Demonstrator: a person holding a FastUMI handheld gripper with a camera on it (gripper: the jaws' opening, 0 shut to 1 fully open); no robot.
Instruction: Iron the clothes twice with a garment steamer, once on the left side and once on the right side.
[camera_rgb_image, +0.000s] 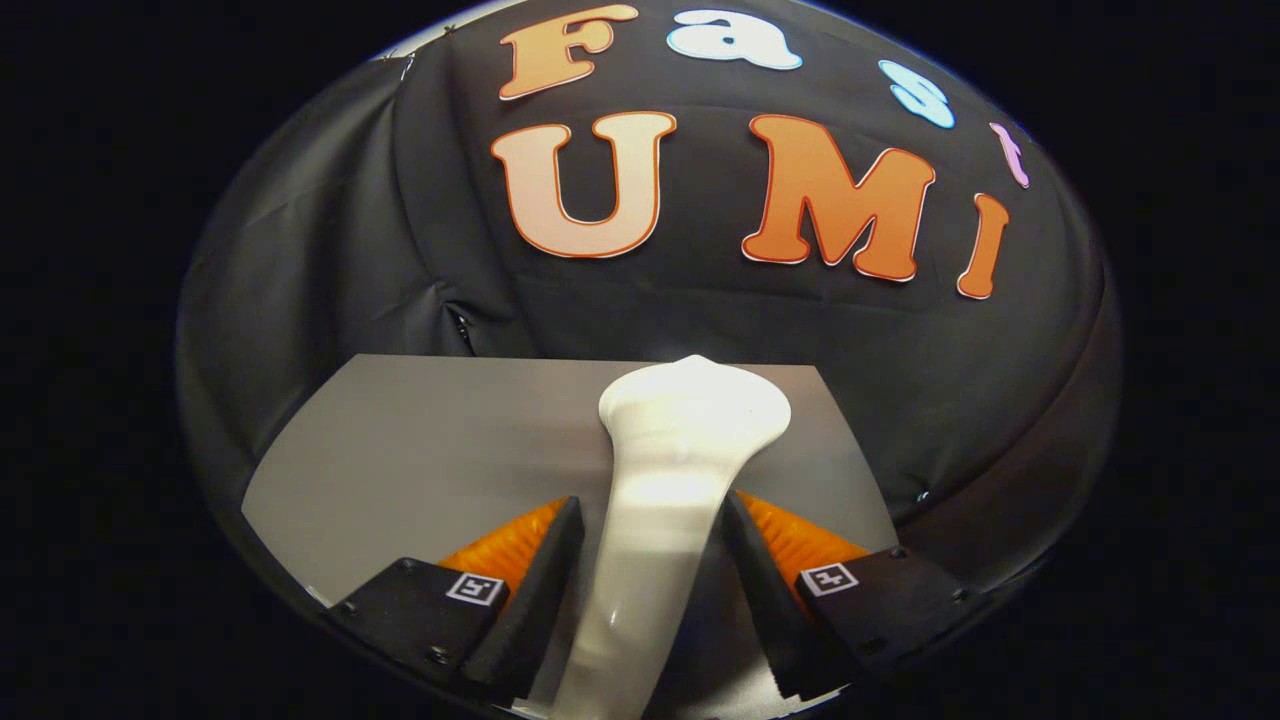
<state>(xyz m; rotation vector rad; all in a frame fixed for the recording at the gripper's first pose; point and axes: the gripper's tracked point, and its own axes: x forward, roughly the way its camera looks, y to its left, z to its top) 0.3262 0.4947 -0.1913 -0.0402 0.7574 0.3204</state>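
grips the garment steamer (668, 470) by its slim handle, gripper (652, 520) clamped with a finger pressed on each side. on the left, bare grey tabletop (400, 450) beside the left finger; in the middle, the white handle running up from between the fingers and flaring into the broad head just beyond the tips, over the table's far edge; on the right, a narrower strip of table past the right finger, then the black cloth wall (330, 250) behind. no garment to be made out here, so hard to judge how far along either pass is. for a good stroke: keep both pads square on the handle so the head cannot twist, bring the head flat to the cloth, draw it slowly and evenly along one side, then likewise on the other.
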